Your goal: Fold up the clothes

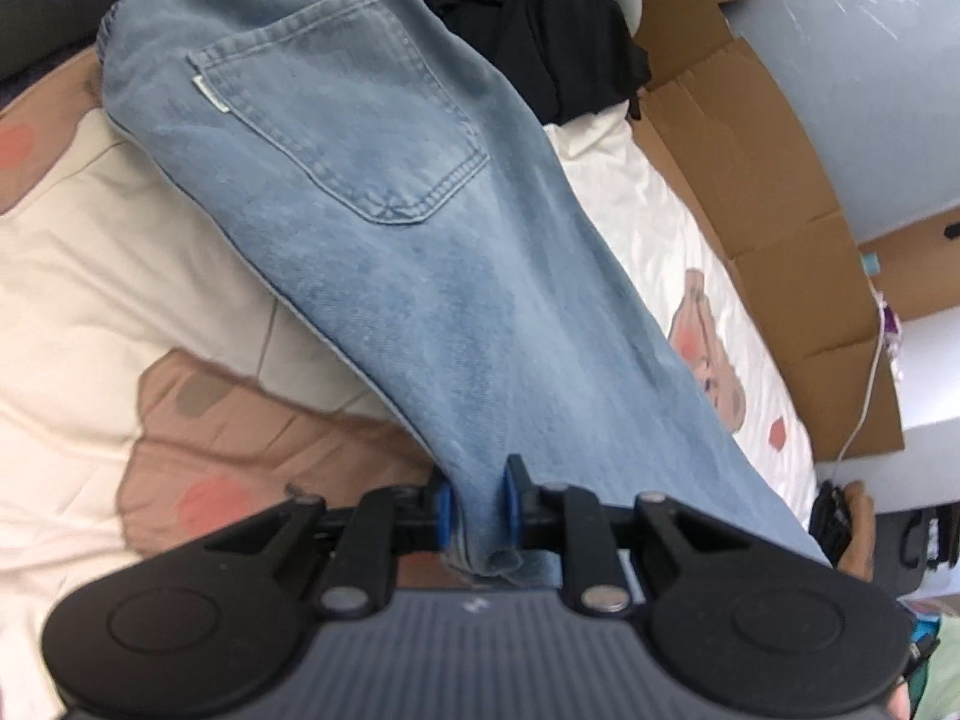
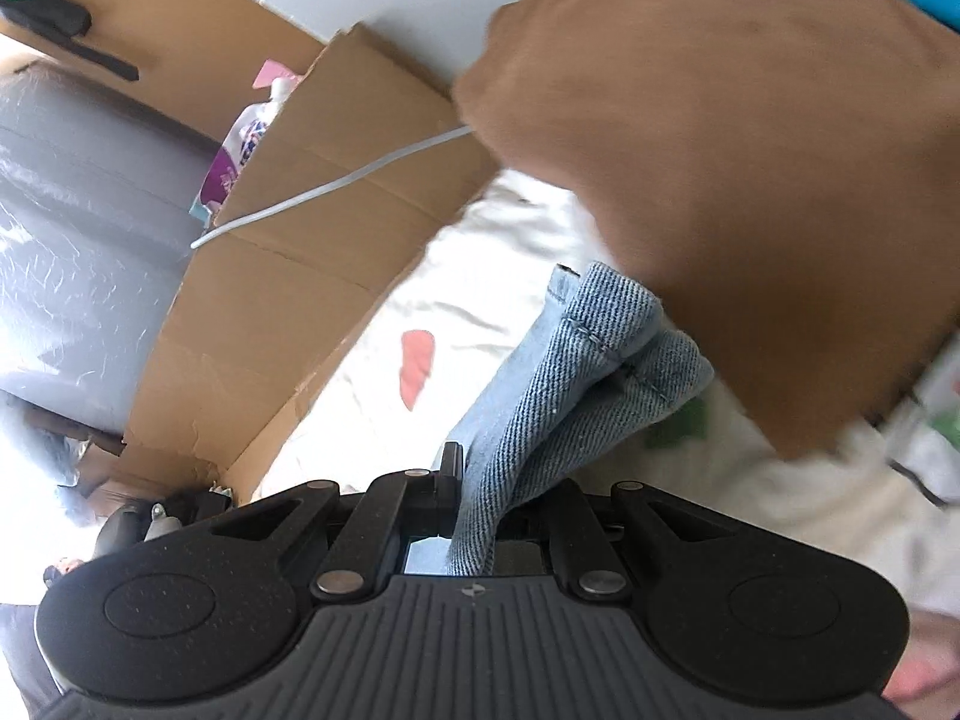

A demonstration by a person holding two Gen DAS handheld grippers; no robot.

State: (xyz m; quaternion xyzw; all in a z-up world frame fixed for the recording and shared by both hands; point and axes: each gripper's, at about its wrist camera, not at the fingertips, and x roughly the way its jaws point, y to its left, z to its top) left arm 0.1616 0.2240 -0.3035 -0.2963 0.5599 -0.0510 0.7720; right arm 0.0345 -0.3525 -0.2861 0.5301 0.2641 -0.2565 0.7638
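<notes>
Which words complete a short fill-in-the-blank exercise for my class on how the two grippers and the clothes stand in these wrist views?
1. Both grippers are shut on the light blue ____.
2. Between the blue pads of the left gripper sits a bunched part of a trouser ____.
3. The jeans lie with a back ____ facing up.
4. Close to the right gripper, a blurred ____ cloth fills the upper right of its view.

Missing words: jeans; leg; pocket; brown

Bed [image 1: 72,276] covered with a cream quilt bearing brown and pink printed patches. Light blue jeans [image 1: 372,192] lie across it, waistband end resting; dark clothing [image 1: 540,36] lies beyond.
</notes>
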